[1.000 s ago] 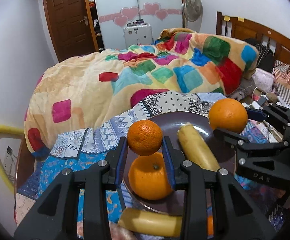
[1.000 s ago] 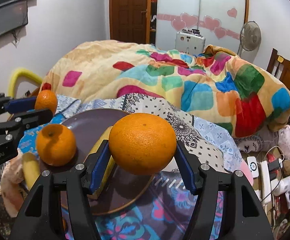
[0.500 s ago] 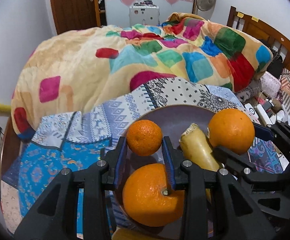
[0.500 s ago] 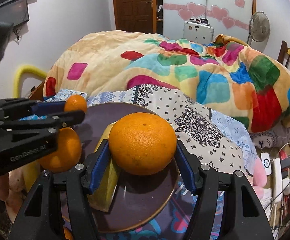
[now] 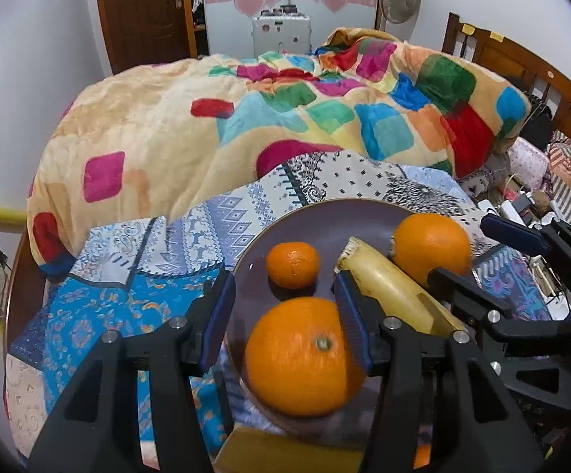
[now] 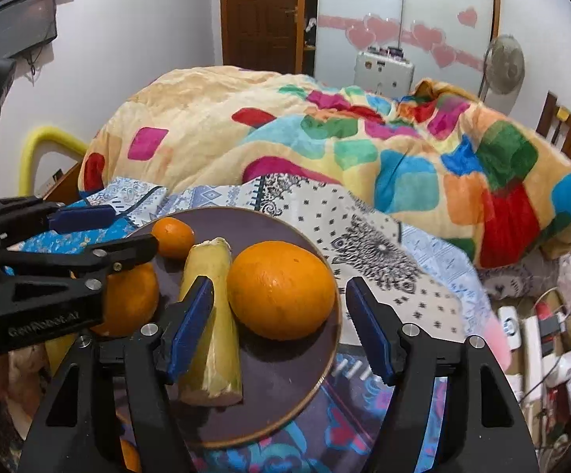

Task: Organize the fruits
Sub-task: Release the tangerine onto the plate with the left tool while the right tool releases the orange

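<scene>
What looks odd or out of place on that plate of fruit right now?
The yellow fruit between the oranges looks damaged: both ends are cut off ragged, so it may be a trimmed banana. Otherwise the small orange and two big oranges sit on the purple plate.

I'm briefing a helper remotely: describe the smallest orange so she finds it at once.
Find the dark plate on the patterned cloth beside the quilt. The small orange sits at its far left, beside the banana's cut end, clearly smaller than both other oranges.
</scene>
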Demonstrator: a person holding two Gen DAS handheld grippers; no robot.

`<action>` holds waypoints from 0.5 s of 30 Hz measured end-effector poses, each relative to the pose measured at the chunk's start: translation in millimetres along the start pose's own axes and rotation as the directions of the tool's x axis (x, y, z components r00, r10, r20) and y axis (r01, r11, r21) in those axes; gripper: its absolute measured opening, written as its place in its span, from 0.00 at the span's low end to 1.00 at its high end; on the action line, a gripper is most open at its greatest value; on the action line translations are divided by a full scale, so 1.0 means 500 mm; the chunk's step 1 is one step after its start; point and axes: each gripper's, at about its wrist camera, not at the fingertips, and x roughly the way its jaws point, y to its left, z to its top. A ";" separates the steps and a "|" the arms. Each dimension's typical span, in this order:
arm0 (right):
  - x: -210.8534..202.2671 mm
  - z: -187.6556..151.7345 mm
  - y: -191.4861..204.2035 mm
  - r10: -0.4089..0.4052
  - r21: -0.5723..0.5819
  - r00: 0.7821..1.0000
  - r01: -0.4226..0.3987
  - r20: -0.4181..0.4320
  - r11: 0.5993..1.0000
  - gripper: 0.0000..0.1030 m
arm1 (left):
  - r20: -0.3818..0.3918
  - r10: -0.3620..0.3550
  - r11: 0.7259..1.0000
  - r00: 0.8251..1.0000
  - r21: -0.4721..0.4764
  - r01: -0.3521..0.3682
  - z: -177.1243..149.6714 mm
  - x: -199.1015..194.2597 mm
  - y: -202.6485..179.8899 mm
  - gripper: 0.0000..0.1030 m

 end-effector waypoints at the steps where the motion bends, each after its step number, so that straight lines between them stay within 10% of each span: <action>1: -0.016 -0.002 0.003 -0.009 -0.004 1.000 0.009 0.013 1.000 0.64 | 0.010 0.001 1.000 1.000 0.003 -0.001 -0.002 -0.014 0.001 0.51; 15: -0.199 -0.051 0.070 0.015 -0.018 0.992 -0.013 0.127 1.000 0.69 | 0.150 -0.013 1.000 0.989 0.025 0.010 -0.108 -0.260 0.032 0.61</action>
